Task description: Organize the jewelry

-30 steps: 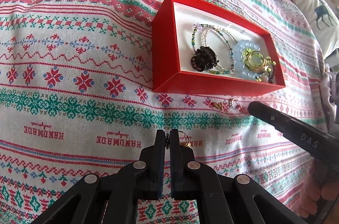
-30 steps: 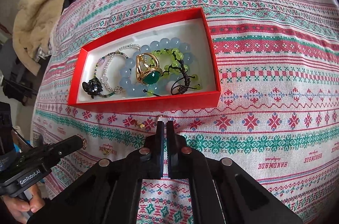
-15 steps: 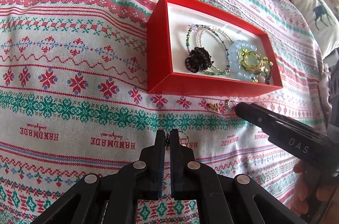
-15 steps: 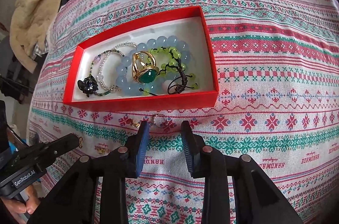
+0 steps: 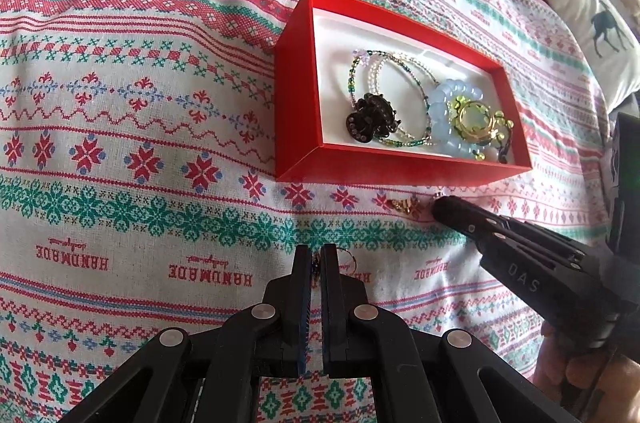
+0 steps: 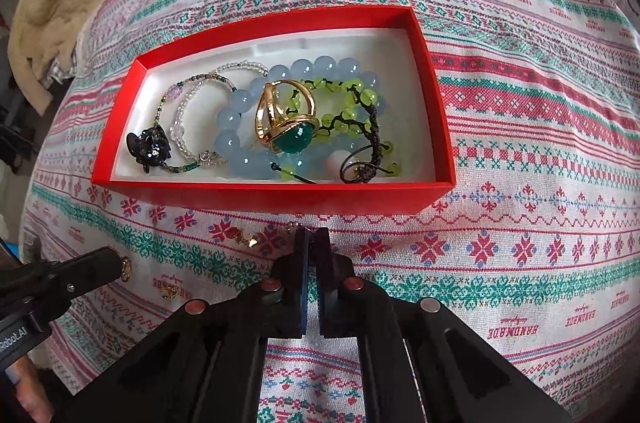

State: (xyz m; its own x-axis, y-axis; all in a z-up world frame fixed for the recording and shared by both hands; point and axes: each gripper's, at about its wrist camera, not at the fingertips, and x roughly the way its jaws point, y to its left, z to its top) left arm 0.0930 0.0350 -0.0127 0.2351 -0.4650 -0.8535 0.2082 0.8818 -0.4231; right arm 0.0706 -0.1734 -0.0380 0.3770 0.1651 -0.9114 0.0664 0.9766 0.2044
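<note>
The right hand-held gripper (image 6: 314,235), open half a second ago, has closed on a small chain (image 6: 295,224) before the red box (image 6: 280,197); the left hand-held gripper (image 5: 316,255) stays narrow on a ring (image 5: 347,260).

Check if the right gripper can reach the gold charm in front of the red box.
Probably yes: the gold charm lies uncovered on the cloth just beside the right gripper; its jaws are shut and must open first.
</note>
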